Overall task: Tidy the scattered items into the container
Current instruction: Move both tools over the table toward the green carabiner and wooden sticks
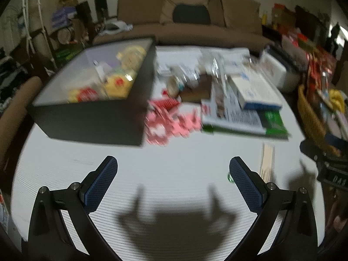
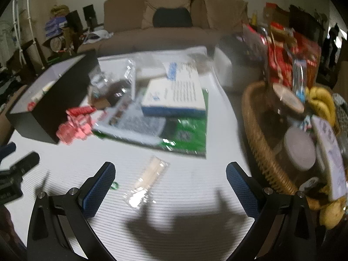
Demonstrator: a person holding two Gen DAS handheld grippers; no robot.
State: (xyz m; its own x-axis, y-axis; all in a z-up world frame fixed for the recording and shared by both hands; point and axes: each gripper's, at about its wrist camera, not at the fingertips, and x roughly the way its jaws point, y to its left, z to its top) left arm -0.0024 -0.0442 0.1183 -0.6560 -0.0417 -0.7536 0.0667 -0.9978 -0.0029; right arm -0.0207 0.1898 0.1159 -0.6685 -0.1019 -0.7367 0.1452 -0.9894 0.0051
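Observation:
A dark box (image 1: 93,117) (image 2: 52,108) stands at the back left of the white table (image 1: 174,174), with yellow and red packets inside. Pink and red wrappers (image 1: 171,121) (image 2: 76,124) lie beside its right wall. A clear packet of wooden sticks (image 2: 148,180) (image 1: 267,161) lies on the table between the right gripper's fingers. A small green thing (image 2: 115,186) (image 1: 230,178) rests near it. My left gripper (image 1: 174,169) is open over bare table. My right gripper (image 2: 170,174) is open above the stick packet, holding nothing. All frames are blurred.
A stack of booklets, a blue-edged box (image 2: 174,95) and a green packet (image 2: 187,134) fills the table's middle. A wicker basket (image 2: 261,139) with bananas, jars and snack bags stands at the right. A brown sofa (image 1: 187,13) is behind.

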